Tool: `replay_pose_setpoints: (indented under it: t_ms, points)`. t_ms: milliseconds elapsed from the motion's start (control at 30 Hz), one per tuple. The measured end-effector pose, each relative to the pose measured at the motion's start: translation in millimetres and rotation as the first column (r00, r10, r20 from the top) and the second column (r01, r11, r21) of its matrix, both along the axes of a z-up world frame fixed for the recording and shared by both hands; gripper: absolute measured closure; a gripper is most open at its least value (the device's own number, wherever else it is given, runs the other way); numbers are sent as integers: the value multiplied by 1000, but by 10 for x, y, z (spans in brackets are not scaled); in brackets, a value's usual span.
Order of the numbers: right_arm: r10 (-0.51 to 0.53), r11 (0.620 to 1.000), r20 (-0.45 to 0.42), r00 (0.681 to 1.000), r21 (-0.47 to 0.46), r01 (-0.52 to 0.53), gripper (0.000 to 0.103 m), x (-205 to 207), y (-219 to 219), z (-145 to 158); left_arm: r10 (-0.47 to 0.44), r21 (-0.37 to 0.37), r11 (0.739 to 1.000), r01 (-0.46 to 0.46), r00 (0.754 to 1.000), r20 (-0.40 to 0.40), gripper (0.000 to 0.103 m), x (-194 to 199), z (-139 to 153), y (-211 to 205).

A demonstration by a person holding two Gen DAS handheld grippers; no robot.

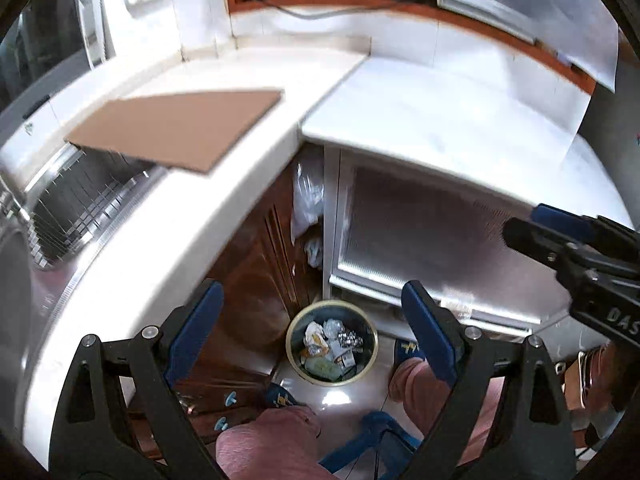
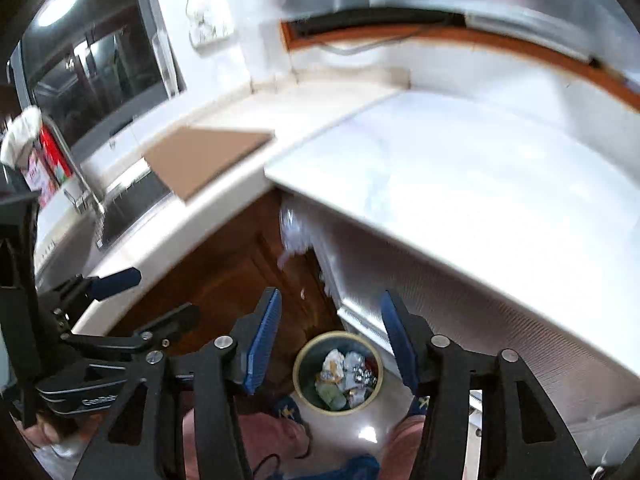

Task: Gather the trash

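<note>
A round trash bin (image 1: 332, 342) with a pale rim stands on the tiled floor below, filled with crumpled paper, foil and wrappers. High above it my left gripper (image 1: 316, 320) is open, nothing between its blue pads. The right wrist view shows the same bin (image 2: 338, 372) under my right gripper (image 2: 330, 338), whose jaws stand apart and empty. My right gripper's fingers (image 1: 560, 228) also reach in from the right of the left wrist view. My left gripper (image 2: 116, 280) shows at the left of the right wrist view.
A white L-shaped counter (image 1: 256, 76) wraps the corner, with a brown cardboard sheet (image 1: 180, 128) overhanging a steel sink (image 1: 80, 208). A white appliance (image 1: 420, 240) and dark wooden cabinet doors (image 1: 256, 280) flank the bin. A person's pink-trousered legs (image 1: 272, 440) and blue slippers stand beside it.
</note>
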State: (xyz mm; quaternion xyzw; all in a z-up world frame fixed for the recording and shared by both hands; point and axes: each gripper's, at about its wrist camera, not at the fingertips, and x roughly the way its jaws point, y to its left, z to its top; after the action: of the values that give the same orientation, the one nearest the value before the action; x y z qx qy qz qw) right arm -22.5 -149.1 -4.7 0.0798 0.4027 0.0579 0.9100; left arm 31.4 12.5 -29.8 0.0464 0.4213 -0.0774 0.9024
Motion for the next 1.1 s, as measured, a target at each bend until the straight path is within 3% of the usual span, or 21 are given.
replay_pose_setpoints:
  t_ms: [300, 500, 1100]
  points:
    - [-28, 1000, 110, 993, 2, 28, 32, -256, -28, 864, 43, -23, 999, -41, 992, 115, 14, -119, 759, -12]
    - [-11, 1000, 152, 988, -8, 12, 31, -385, 8, 1286, 62, -39, 998, -57, 989, 138, 14, -145, 1023, 4]
    - [-9, 999, 166, 986, -31, 15, 29, -299, 26, 1200, 35, -43, 999, -29, 989, 143, 14, -67, 1063, -148]
